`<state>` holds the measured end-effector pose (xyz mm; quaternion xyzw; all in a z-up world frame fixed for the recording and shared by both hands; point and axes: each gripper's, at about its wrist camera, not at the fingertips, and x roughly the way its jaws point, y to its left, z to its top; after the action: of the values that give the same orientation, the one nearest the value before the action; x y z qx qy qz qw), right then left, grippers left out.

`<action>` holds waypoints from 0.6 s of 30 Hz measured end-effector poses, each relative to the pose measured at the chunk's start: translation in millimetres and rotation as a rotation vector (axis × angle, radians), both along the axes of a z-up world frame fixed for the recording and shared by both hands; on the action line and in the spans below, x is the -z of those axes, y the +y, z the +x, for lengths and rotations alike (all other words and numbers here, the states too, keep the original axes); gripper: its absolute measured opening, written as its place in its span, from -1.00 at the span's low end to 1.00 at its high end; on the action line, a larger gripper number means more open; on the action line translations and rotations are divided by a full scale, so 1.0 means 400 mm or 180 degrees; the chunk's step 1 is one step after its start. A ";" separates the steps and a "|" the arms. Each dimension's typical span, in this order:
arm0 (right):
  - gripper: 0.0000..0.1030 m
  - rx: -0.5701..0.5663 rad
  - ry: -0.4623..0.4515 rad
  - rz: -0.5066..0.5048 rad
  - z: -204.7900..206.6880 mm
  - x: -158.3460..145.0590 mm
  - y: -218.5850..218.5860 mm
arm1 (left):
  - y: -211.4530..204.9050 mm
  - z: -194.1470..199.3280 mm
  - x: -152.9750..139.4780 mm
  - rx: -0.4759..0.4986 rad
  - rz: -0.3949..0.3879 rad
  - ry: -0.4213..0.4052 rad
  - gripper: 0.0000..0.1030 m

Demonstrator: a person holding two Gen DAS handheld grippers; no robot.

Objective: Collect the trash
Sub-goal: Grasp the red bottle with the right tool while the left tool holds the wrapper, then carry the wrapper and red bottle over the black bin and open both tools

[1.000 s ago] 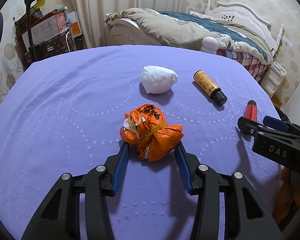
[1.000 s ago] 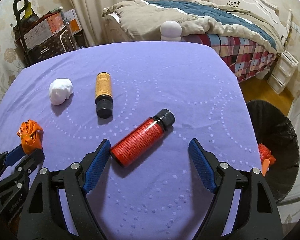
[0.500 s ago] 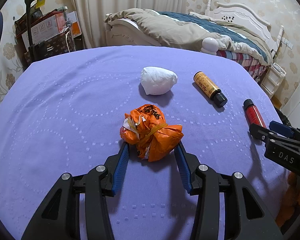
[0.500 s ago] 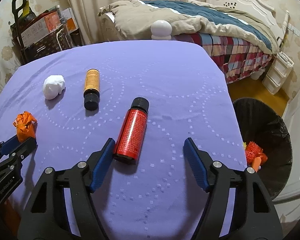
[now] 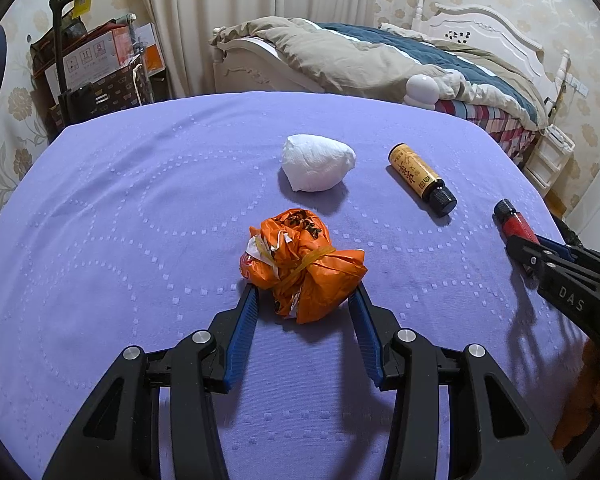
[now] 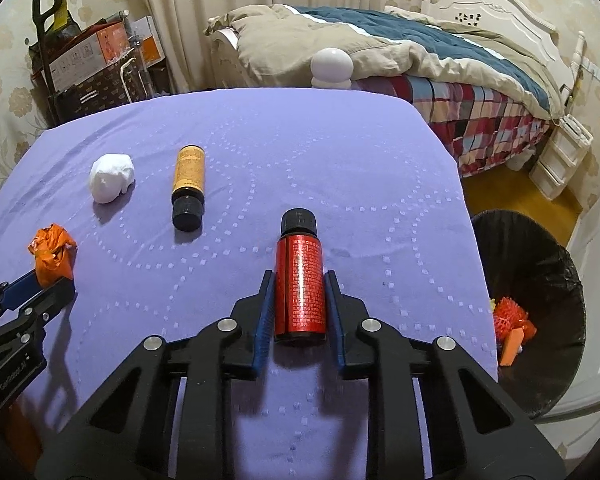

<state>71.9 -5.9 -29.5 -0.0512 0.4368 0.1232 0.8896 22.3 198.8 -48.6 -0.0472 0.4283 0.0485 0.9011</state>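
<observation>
A crumpled orange wrapper wad [image 5: 304, 256] lies on the purple table cloth [image 5: 139, 220]. My left gripper [image 5: 304, 294] is shut on the wad's near end, and its blue pads touch both sides. My right gripper [image 6: 298, 278] has closed its jaws on a red bottle [image 6: 298, 264], which lies on the cloth with its black cap pointing away; the pads press both sides. The left wrist view shows the red bottle [image 5: 514, 222] at the far right. A white tissue ball [image 5: 318, 168] and an amber bottle [image 5: 420, 178] lie farther back.
A black-lined trash bin [image 6: 540, 256] stands on the floor past the table's right edge, with orange-red scraps [image 6: 514, 320] inside. A bed [image 5: 380, 56] is behind the table. A trolley with boxes [image 5: 91, 64] stands at the back left.
The right gripper's jaws went from wide apart to closed on the red bottle, which turned from slanted to lying straight between the fingers. The left gripper and orange wad have not moved.
</observation>
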 end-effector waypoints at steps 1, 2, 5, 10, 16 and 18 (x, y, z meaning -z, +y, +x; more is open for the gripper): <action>-0.55 -0.0006 -0.0004 0.0001 -0.002 0.000 0.000 | 0.000 0.000 -0.001 -0.0001 0.0008 -0.0002 -0.10; -0.55 -0.0011 -0.0007 0.0005 -0.006 -0.001 -0.001 | -0.001 0.000 -0.002 -0.0001 0.0015 -0.0008 -0.10; -0.55 -0.0018 -0.0009 0.0039 -0.020 -0.002 -0.009 | -0.005 -0.002 -0.006 -0.0004 0.0031 -0.0039 -0.10; -0.55 -0.0004 -0.0030 0.0089 -0.039 -0.010 -0.032 | -0.026 -0.009 -0.014 0.0021 0.0025 -0.0086 -0.10; -0.55 0.0097 -0.0081 0.0139 -0.069 -0.023 -0.085 | -0.082 -0.019 -0.031 0.0147 -0.0009 -0.0178 -0.11; -0.55 0.0144 -0.0114 0.0136 -0.077 -0.029 -0.107 | -0.109 -0.021 -0.037 0.0218 -0.0002 -0.0203 -0.30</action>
<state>41.0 -48.8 -18.0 -0.0244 0.4192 0.1113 0.9007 13.7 155.2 -34.0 -0.0343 0.4007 0.0160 0.9154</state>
